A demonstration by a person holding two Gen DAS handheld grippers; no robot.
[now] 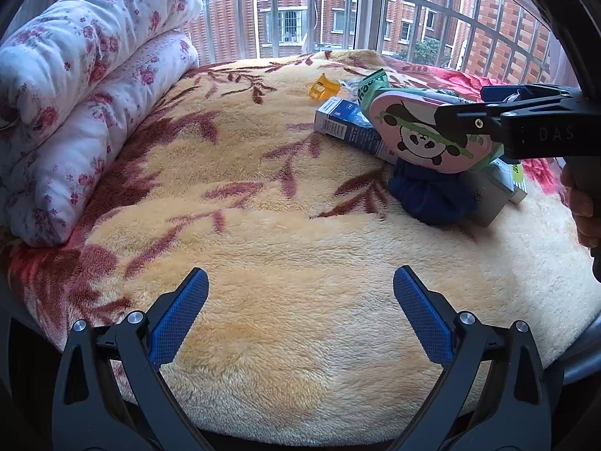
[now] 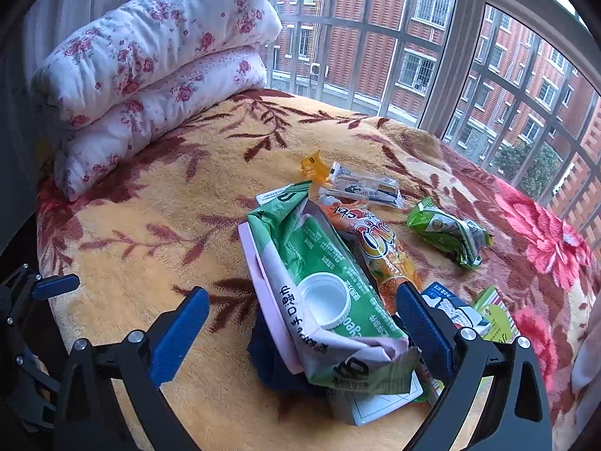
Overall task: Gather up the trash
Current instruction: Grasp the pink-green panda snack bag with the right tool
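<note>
With both the left claw (image 1: 300,312) and right claw (image 2: 302,332) spread apart and empty, collection looks barely begun: green wet-wipe pack (image 2: 330,278), orange snack wrapper (image 2: 379,244) and crumpled green packet (image 2: 449,231) still litter the floral fleece bed blanket (image 2: 157,225).

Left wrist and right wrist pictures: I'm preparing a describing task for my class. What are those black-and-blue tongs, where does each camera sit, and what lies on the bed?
A person holds a two-finger gripper in each hand, each with a camera looking along its fingers. The left view shows the left gripper open over the blanket. The right view shows the right gripper open around a pink bin of wrappers. A yellow clip, boxes and more wrappers lie nearby. Nothing is gripped.
</note>
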